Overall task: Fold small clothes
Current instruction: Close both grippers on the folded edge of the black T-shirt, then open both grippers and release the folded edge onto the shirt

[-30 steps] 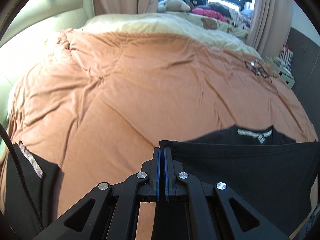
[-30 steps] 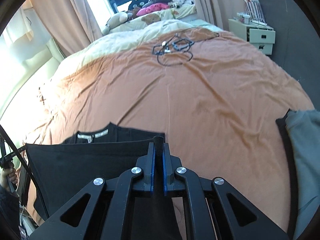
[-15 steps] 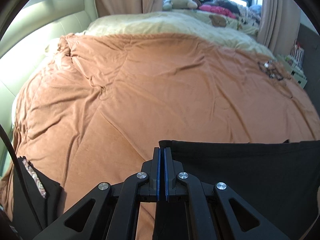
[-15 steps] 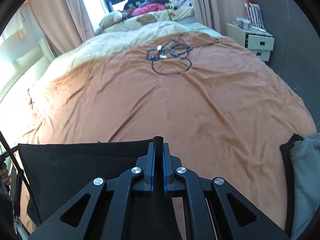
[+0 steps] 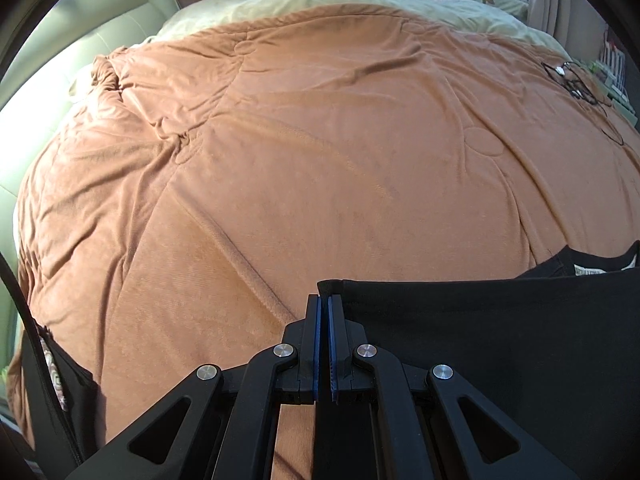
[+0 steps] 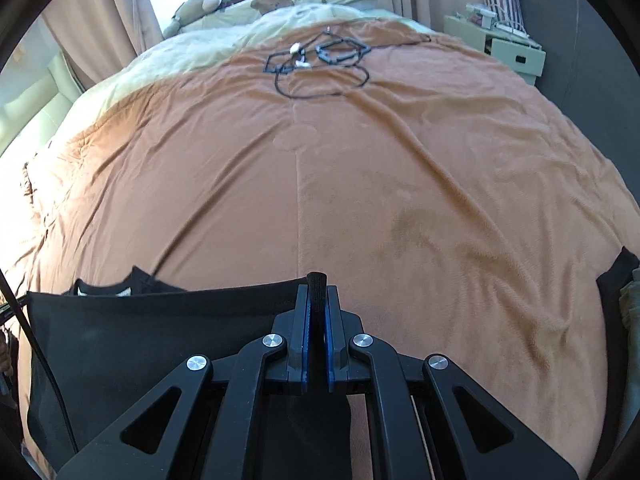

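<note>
We hold the black shirt (image 5: 500, 332) stretched between us: the left gripper (image 5: 324, 300) is clamped on one corner, the right gripper (image 6: 316, 292) on the other. Over the last second both have come down toward the orange blanket (image 5: 320, 160), and the collar beyond the taut edge shows again, so the shirt is likely about to be laid flat for folding.

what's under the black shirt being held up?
Past the black shirt's stretched edge, only the orange blanket shows. Its collar and label peek out behind. What lies directly beneath the shirt is hidden.
</note>
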Available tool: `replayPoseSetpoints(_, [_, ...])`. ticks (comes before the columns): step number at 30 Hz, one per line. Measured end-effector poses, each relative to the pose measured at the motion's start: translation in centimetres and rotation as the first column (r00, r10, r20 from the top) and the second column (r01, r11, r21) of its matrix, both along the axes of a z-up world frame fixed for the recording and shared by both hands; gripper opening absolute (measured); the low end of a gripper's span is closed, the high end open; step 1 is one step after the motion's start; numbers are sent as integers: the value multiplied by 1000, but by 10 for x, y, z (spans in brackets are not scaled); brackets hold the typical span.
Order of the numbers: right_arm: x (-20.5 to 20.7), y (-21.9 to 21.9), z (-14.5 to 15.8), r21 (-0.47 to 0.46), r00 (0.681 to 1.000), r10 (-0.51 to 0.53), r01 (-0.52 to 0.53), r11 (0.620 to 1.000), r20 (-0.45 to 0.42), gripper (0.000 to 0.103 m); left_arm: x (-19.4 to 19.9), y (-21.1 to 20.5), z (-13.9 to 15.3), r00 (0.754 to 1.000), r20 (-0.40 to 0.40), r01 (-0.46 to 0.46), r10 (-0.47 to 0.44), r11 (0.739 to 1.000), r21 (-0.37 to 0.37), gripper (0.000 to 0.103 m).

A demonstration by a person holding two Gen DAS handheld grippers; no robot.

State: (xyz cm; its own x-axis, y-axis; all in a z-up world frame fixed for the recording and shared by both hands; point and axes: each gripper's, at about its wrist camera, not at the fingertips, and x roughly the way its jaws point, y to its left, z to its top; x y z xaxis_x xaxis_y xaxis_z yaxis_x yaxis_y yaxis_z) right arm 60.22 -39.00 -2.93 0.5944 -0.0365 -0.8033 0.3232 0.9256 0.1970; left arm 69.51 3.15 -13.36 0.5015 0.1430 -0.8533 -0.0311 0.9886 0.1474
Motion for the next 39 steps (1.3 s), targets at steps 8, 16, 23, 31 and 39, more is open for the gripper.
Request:
replayPoseSetpoints(8, [-1,13,6,-61,1000,-2,4,998,31,2,6,-7,26,997,70,14,-17,999,37,3])
replayPoseSetpoints(16, [16,8,-21,-56,1000,-24,24,998,-4,2,26,-7,-7,1000,19,-14,13,998,60,3])
replayPoseSetpoints(23, [37,13,-40,-134,996,-47,36,990,-79,4,35,-10,-40,997,-62,-30,35,997,75,6])
replayPoseSetpoints(31, [26,34,-4,-142,998,-7,-1,990,-56,53,15,-16,1,1000,15,0,0,1000,23,57])
replayPoseSetpoints(39, [2,94,6,-37,981,187,-189,981,-53,54,-22,-79,10,986,-26,162,-165,984,-76,57])
